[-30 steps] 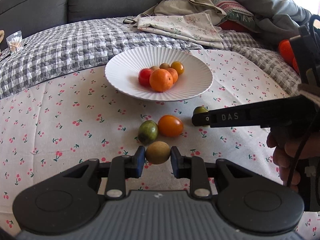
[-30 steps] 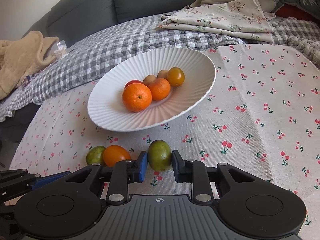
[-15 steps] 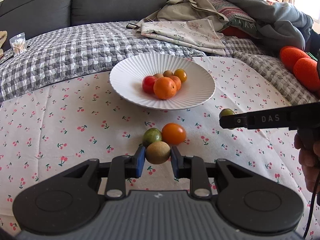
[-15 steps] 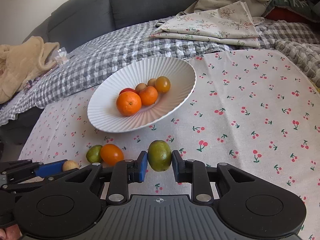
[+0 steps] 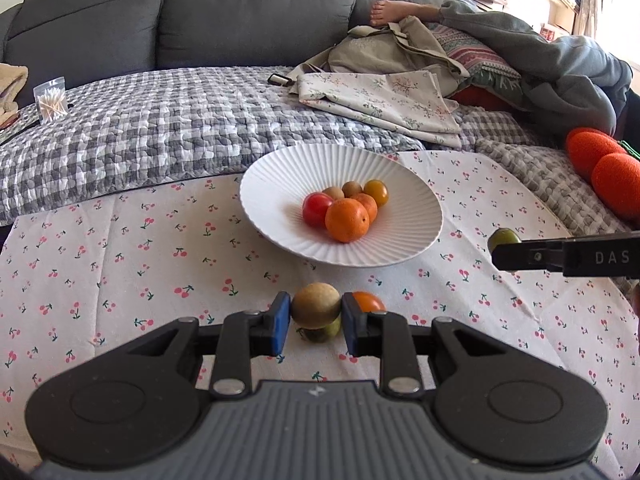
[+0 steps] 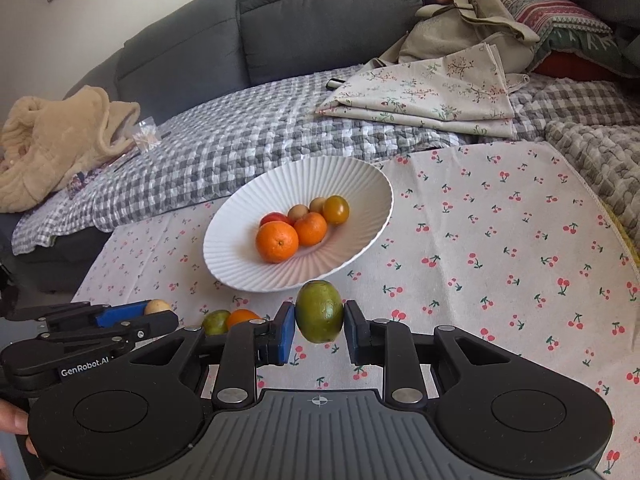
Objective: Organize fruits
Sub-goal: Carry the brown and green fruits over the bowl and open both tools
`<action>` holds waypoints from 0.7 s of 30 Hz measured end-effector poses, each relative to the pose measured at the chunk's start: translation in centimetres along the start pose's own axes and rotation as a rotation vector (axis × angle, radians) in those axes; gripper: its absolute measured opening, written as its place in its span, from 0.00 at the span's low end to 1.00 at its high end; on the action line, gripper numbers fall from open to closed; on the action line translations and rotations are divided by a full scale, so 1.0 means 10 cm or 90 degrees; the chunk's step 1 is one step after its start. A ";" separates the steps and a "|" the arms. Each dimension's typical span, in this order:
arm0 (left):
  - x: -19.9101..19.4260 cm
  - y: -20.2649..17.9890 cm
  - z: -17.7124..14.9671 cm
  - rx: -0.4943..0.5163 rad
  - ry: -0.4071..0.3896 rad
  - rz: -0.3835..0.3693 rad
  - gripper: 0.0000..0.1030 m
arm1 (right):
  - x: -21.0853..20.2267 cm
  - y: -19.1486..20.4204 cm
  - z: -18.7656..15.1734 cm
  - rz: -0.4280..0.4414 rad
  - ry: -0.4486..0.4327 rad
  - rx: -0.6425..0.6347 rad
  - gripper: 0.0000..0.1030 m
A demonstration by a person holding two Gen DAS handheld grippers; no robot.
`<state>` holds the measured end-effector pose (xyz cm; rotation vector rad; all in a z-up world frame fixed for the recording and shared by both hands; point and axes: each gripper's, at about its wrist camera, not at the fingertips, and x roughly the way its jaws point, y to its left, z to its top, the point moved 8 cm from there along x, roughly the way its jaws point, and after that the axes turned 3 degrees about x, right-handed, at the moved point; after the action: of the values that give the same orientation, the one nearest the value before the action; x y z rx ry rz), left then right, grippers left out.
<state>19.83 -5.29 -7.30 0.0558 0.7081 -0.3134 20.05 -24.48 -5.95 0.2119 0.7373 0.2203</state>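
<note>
Both grippers have risen off the cherry-print cloth (image 5: 120, 264) since the earlier frames, each carrying a fruit toward the white ribbed plate (image 5: 280, 176). The left gripper (image 5: 315, 318) is clamped on a round tan-brown fruit (image 5: 316, 305), held in the air on the near side of the plate. The right gripper (image 6: 319, 328) is clamped on a green oval fruit (image 6: 319, 310), also raised, just short of the plate's near rim.

Judging by the plate, the sorting is well along: 6 fruits sit there already, among them an orange (image 5: 346, 220) at the front and a red tomato (image 5: 317, 209) beside it. Left to do: dropping the 2 held fruits, then fetching the 2 on the cloth nearer than the plate, an orange tomato (image 6: 242, 316) and a green one (image 6: 215, 321).

In the left wrist view those 2 are mostly hidden behind the pads and the held fruit. What kind the tan fruit and the small ones at the plate's back are, I cannot tell.
</note>
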 end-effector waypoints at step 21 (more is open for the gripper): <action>0.35 0.14 0.48 0.023 -0.057 0.016 0.25 | 0.22 -0.08 0.37 -0.032 -0.060 -0.026 0.24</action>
<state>25.79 -5.63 -6.01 0.0849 0.6129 -0.3021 24.29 -25.04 -4.86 0.1636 0.6441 0.1757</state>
